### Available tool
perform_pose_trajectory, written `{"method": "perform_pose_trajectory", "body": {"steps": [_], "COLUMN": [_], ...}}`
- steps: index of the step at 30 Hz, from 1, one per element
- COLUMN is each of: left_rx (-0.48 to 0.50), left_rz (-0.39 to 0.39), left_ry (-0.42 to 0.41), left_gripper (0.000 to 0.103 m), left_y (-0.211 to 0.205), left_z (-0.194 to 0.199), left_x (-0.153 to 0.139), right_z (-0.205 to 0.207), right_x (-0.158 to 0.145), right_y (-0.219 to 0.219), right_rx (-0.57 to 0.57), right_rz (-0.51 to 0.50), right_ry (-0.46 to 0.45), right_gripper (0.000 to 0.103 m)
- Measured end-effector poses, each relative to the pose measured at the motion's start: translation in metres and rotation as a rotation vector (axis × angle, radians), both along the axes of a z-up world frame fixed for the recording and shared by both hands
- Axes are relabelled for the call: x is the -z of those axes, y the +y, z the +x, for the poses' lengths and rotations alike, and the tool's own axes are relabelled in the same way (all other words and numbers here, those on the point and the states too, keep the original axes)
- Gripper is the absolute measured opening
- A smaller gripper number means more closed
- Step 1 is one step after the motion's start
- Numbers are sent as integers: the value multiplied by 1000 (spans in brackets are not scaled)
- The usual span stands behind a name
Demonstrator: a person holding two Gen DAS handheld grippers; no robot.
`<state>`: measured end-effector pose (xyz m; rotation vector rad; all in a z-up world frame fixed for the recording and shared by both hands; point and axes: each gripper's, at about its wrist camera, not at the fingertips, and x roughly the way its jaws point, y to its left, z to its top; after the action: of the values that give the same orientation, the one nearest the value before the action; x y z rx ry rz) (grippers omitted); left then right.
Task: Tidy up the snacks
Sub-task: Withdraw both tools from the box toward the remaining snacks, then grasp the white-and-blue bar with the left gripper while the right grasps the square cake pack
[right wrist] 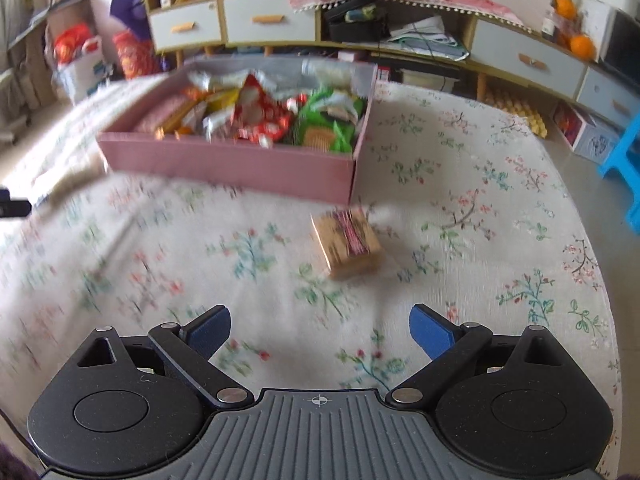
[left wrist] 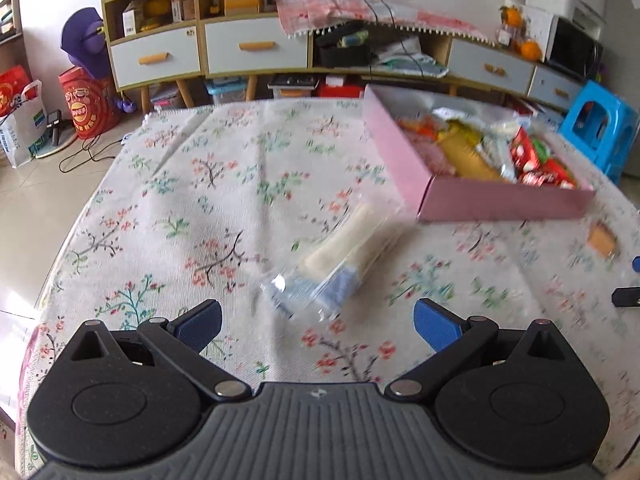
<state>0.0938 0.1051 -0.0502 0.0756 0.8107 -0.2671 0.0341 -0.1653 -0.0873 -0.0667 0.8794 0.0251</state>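
Floral tablecloth point(left wrist: 240, 184); pink box point(right wrist: 224, 162); cabinet point(left wrist: 256, 46) behind.

No legible text or labels.

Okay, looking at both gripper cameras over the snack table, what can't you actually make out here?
- Print on the clear-wrapped snack, left wrist view: motion blur.
- Pattern on the small brown packet, right wrist view: blurred.
- Snacks low in the pink box, right wrist view: hidden by its near wall and the packets on top.
- Dark object at the right edge, left wrist view: cut off by the frame.
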Motion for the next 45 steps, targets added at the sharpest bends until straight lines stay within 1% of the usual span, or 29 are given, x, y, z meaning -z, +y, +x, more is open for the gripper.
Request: {"method": "perform_pose_trajectory", "body": {"steps": [1,5,7,12,17,21,26,30,32,36,40,45], "left_rx": [4,16,36,63,77,134,196,236,246,216,179,124], "left_rz": [-1,23,33,24,40,55,42,34,40,43,47,52], "left_ry": [3,16,-27,-67,-63,-43,-14,9,9,19,26,38], "left_gripper": [102,103,103,103,103,100,87,81,78,73,63,53], "left_y": [1,2,1,-3,-13,-22,-22,-27,-30,-35,-38,-40], "left_z": [1,7,5,8,15,14,9,5,4,9,13,14], "left_x": [3,14,16,15,12,11,6,4,4,1,-1,-3], "right_z": [-1,-2,0,7,15,21,25,29,31,35,41,46], "right_x": [2,6,9,13,14,14,12,9,9,10,8,6], "right_y": [-1,-4,-5,-5,-6,-7,-8,-11,-16,-26,-25,-12], "right_rx": [-6,-31,-45,-71,-81,-86,-96,-84,-67,-39,-32,-85], "right_rz": [8,25,34,40,43,43,41,29,22,22,17,18], "right_ry": [-16,-59,-88,-147,-171,-171,-164,-138,-139,-144,-141,-120], "right_gripper": [101,103,103,103,103,103,103,103,103,103,103,103]}}
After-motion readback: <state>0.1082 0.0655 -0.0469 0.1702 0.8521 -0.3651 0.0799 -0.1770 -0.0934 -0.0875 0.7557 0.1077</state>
